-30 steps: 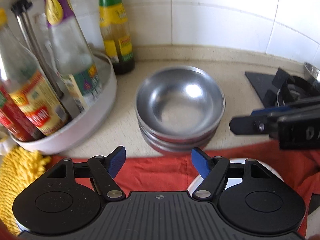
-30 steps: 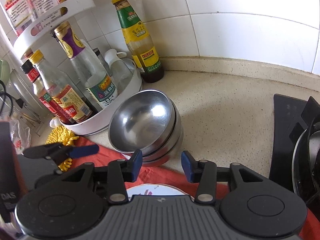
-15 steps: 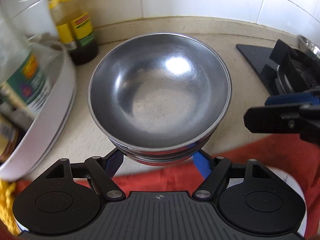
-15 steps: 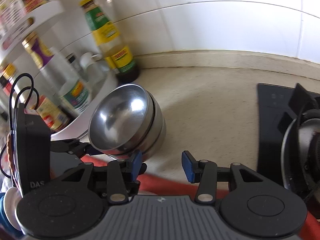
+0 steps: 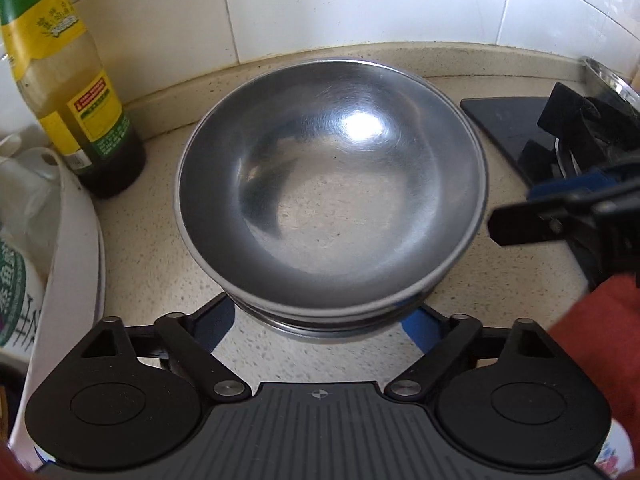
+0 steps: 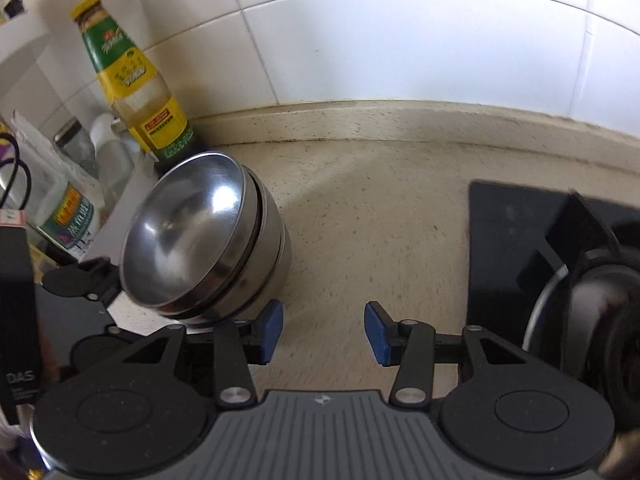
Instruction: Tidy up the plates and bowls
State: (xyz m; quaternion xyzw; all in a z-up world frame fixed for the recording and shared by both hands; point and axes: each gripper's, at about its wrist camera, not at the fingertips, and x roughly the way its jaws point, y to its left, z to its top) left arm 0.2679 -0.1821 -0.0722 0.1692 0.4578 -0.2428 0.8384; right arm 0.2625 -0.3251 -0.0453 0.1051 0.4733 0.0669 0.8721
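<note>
Steel bowls (image 5: 328, 200), nested in a stack, are sitting on the speckled desk (image 6: 380, 220) just beside a yellow-labelled bottle (image 5: 68, 92) and a white turntable rack (image 5: 76, 248). A second ago the stack was lying well ahead of the left hand-held gripper (image 5: 316, 324); now it is filling the left wrist view, with the blue fingers (image 5: 416, 326) reaching under its near rim on either side. Those jaws have just been opening and are standing wide apart, the stack's base between them but no pad pressing on it. The right hand-held gripper (image 6: 323, 330) is also opening a little; its jaws are apart over bare desk, with the stack just to its left and a black stove (image 6: 540, 240) to its right. This is likely the approach to grasping the stack, with closing yet to come.
</note>
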